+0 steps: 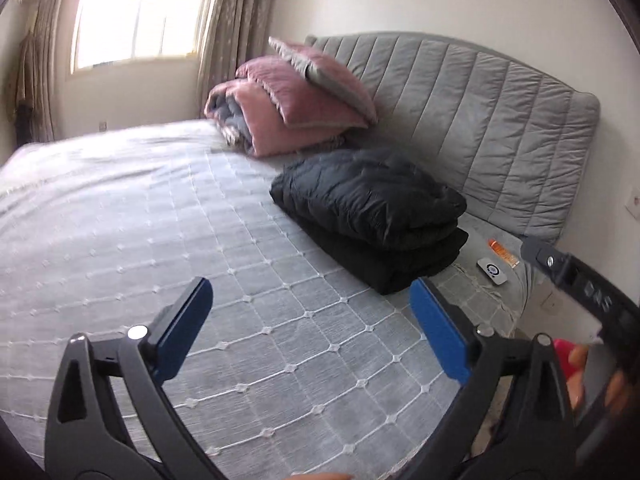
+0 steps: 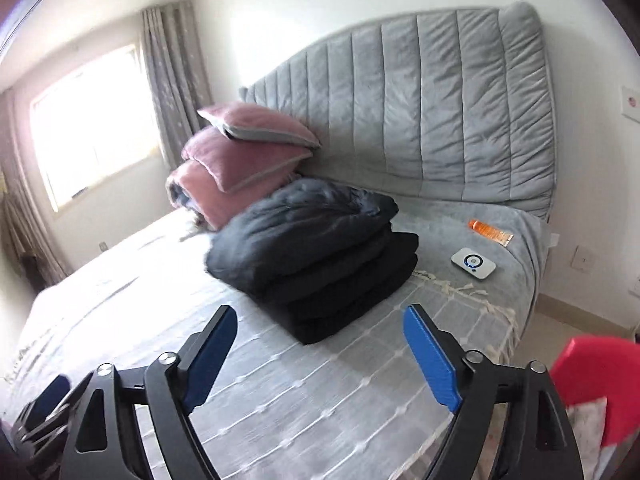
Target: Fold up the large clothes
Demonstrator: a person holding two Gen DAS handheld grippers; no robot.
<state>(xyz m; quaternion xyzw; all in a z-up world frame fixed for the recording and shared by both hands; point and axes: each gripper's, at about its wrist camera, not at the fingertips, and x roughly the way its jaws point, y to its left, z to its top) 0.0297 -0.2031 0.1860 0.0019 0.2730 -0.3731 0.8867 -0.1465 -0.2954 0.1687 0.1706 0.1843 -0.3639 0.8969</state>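
Observation:
A black padded garment lies folded in a thick stack on the bed near the headboard; it also shows in the right wrist view. My left gripper is open and empty, held above the bedspread in front of the stack. My right gripper is open and empty, just short of the stack's near edge. The right gripper's tip also shows at the right of the left wrist view.
White quilted bedspread covers the bed. Pink pillows and a folded quilt are stacked by the grey padded headboard. An orange tube and a small white device lie at the bed's right edge. A red object is at lower right.

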